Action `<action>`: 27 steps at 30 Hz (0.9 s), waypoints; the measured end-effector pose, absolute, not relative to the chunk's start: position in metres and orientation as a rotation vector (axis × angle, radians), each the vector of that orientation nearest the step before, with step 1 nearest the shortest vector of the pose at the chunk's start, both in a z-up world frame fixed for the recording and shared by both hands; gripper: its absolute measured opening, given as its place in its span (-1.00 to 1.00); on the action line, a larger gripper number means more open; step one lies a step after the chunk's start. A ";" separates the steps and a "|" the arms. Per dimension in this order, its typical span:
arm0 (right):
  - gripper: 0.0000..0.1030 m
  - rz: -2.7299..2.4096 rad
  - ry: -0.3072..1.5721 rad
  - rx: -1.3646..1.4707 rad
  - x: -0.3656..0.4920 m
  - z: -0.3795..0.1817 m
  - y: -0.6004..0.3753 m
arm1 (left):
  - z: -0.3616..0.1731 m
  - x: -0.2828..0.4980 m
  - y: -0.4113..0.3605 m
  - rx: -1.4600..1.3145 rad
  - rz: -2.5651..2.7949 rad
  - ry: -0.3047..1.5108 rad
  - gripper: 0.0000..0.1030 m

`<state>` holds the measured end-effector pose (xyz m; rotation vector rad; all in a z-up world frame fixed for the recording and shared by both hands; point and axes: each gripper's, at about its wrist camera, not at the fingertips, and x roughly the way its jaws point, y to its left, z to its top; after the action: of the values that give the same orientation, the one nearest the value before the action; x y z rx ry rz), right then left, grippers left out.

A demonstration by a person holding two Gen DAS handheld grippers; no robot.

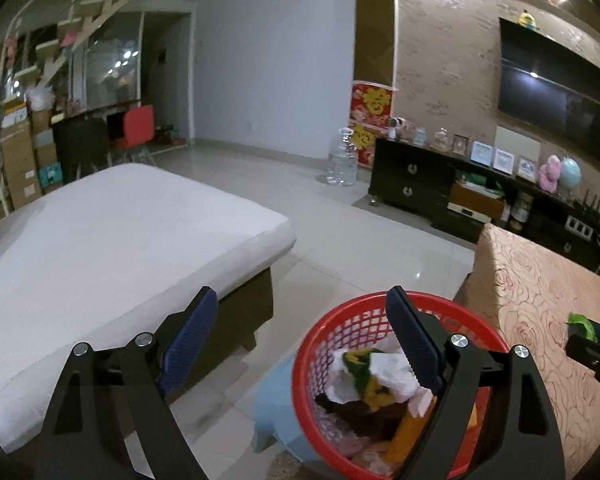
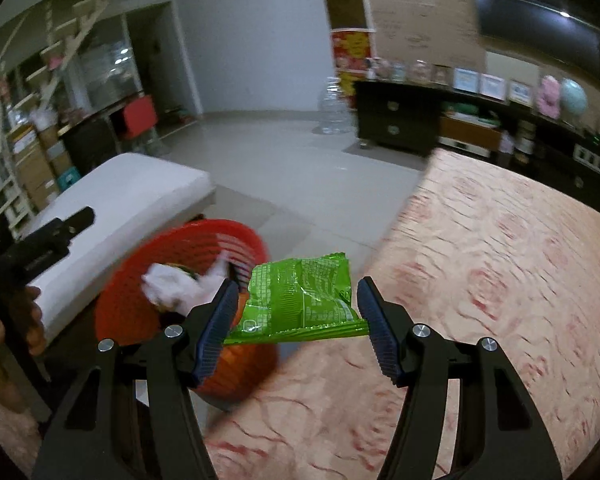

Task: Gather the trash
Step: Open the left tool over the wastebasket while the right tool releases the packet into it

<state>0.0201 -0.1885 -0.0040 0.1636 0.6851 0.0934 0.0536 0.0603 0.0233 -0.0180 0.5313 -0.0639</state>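
Note:
A red mesh basket (image 1: 340, 322) holds crumpled white tissue and coloured wrappers (image 1: 374, 376); it stands on a light blue stool (image 1: 274, 408). My left gripper (image 1: 300, 340) is open and empty above the basket's left rim. In the right wrist view, my right gripper (image 2: 296, 316) holds a green snack wrapper (image 2: 300, 300) between its fingers, over the edge of the rose-patterned table next to the basket (image 2: 172, 248). The wrapper (image 1: 580, 324) and right gripper also show at the right edge of the left wrist view.
A white cushioned bench (image 1: 100, 248) lies left of the basket. The rose-patterned tablecloth (image 2: 480, 280) covers the table on the right. A black TV cabinet (image 1: 420, 180) and a big water bottle (image 1: 342, 158) stand beyond on the tiled floor.

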 end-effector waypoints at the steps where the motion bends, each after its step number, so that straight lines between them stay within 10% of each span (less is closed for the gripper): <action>1: 0.16 0.105 0.688 0.155 0.026 -0.003 -0.182 | 0.023 0.056 0.064 -0.030 -0.061 0.541 0.61; 16: 0.20 0.213 0.775 0.145 0.086 -0.022 -0.122 | 0.017 0.058 0.075 -0.046 -0.074 0.566 0.61; 27: 0.64 0.210 0.732 0.191 0.082 -0.012 -0.132 | 0.018 0.059 0.075 -0.049 -0.070 0.567 0.61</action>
<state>0.0819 -0.1322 -0.0117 0.1911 0.7319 0.2103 0.0593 0.0751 0.0175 -0.0490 0.5673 -0.0701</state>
